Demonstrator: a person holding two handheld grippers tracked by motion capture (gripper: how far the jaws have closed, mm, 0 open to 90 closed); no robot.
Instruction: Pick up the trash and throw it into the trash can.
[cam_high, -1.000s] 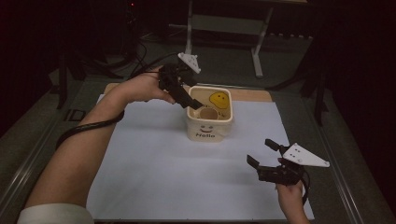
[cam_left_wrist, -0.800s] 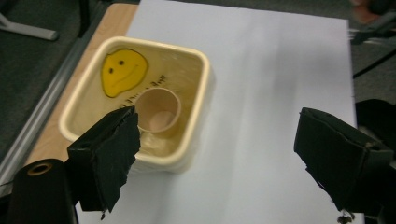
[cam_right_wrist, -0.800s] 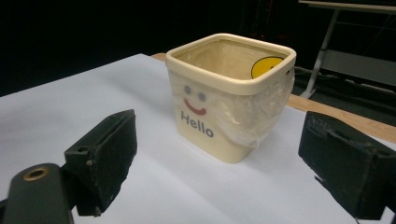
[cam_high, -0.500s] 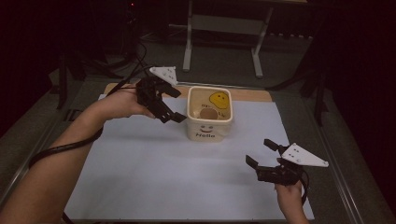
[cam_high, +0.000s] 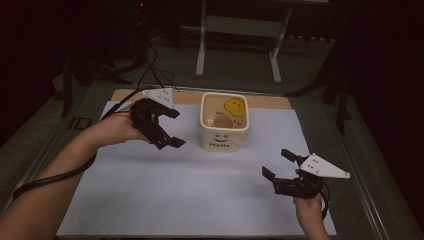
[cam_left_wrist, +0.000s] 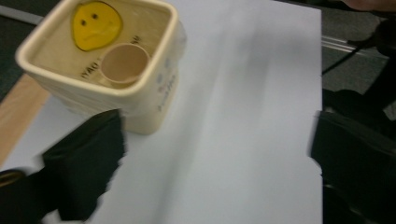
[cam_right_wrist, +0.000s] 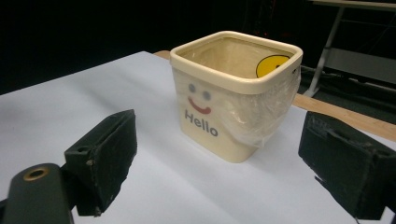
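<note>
The left gripper, jaws apart and empty, hangs just beside the cream square plastic tub holding a small tan cup. The right gripper, also apart, rests nearer the person on the white-covered worktop, probably waiting.

Dim lab: white-covered table, metal stand, trailing cables.

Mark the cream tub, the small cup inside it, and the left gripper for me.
tub (cam_right_wrist: 210, 135), right gripper view, front wall
cup (cam_left_wrist: 124, 64), left gripper view, inside bottom
left gripper (cam_high: 173, 128), high view, between the fingertips
</note>
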